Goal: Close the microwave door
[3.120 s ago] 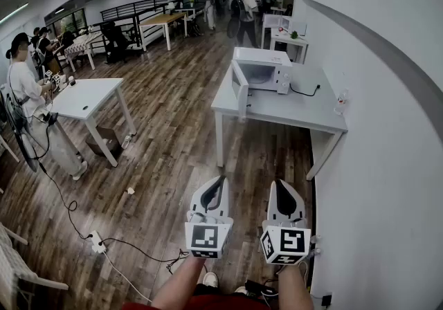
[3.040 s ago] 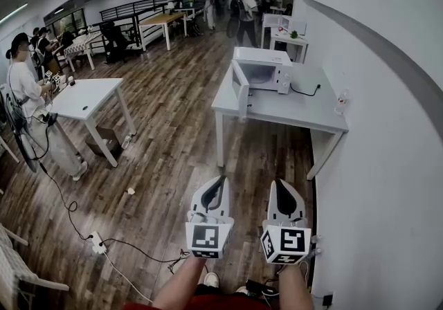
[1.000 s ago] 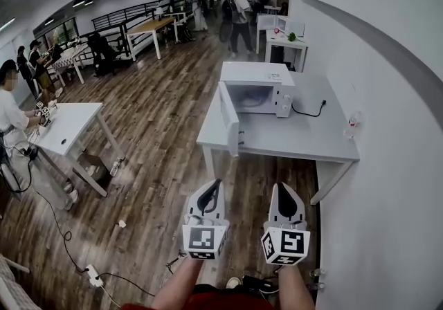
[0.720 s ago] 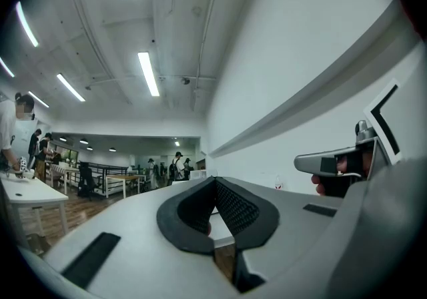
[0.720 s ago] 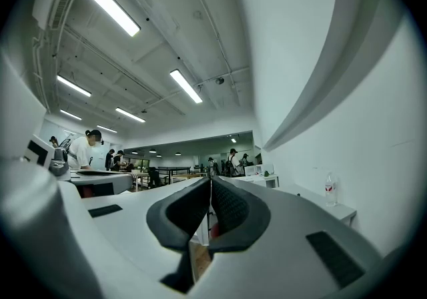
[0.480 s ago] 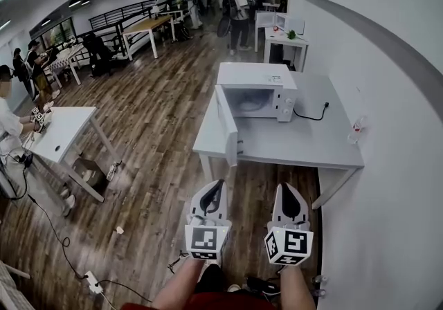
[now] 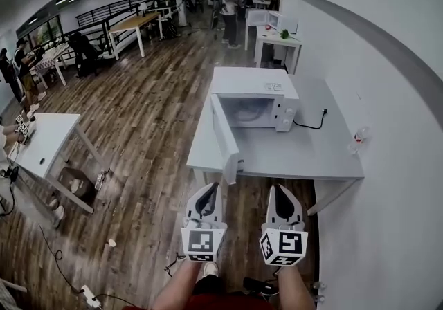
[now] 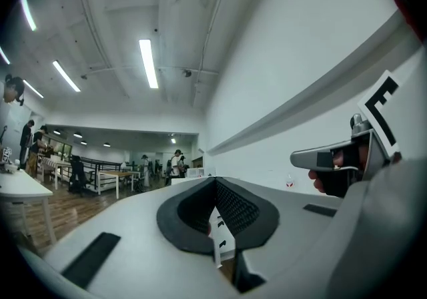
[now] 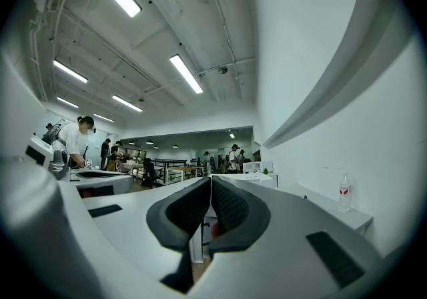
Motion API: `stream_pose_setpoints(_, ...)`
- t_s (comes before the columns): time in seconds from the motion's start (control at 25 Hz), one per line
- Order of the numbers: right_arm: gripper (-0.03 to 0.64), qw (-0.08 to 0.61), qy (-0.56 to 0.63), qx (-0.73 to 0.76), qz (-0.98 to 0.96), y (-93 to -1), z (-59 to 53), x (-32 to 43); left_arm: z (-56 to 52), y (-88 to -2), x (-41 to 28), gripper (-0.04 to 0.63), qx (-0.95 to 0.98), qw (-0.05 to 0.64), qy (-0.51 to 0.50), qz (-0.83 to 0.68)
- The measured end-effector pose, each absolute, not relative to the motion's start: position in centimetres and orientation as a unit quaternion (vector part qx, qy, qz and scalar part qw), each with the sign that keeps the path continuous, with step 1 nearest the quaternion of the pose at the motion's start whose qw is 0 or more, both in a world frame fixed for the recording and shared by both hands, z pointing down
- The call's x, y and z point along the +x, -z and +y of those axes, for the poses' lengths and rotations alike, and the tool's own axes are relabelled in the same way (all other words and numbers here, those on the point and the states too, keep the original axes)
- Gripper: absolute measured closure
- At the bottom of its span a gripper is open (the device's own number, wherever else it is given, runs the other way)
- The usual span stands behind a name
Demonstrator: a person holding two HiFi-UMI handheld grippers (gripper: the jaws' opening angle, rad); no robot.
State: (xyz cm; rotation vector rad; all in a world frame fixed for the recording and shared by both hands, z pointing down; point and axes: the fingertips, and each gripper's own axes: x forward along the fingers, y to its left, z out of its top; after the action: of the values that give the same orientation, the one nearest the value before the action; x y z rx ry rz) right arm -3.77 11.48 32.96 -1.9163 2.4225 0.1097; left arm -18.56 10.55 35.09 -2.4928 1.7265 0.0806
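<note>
A white microwave point(image 7: 255, 94) stands on a grey table point(image 7: 311, 156) against the right wall. Its door point(image 7: 225, 141) hangs wide open, swung out past the table's near left edge. Both grippers are held side by side low in the head view, short of the table and pointing toward it. My left gripper point(image 7: 214, 187) is shut and empty, in line with the door's edge. My right gripper point(image 7: 275, 189) is also shut with nothing in it. In the left gripper view the jaws point(image 8: 215, 181) meet at the tip, and a strip of the white door point(image 8: 218, 237) shows below them.
A water bottle point(image 7: 358, 137) and the microwave's black cord point(image 7: 315, 122) lie on the table's right side. A white wall runs along the right. A white desk point(image 7: 41, 149) stands at the left, cables cross the wooden floor, and people stand at the far tables.
The view and both grippers have come closer to the microwave table, which now sits larger and lower in the head view. Both grippers stay shut; the door stays open.
</note>
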Motion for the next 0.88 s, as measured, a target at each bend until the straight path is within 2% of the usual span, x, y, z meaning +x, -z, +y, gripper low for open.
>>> stream_pose_setpoints(0.56,0.589,0.007,-0.025,-0.635,0.772,-34.4,3.1,-8.5,1.9,-36.5,-21.9,0.569,-0.841,0.046,-0.023,0.539)
stream_pose_setpoints(0.88,0.588,-0.001,-0.013,-0.648,0.762,-36.3,0.7,-9.4,-0.9,-39.4,-21.6,0.568,-0.866,0.042,0.002,0.497)
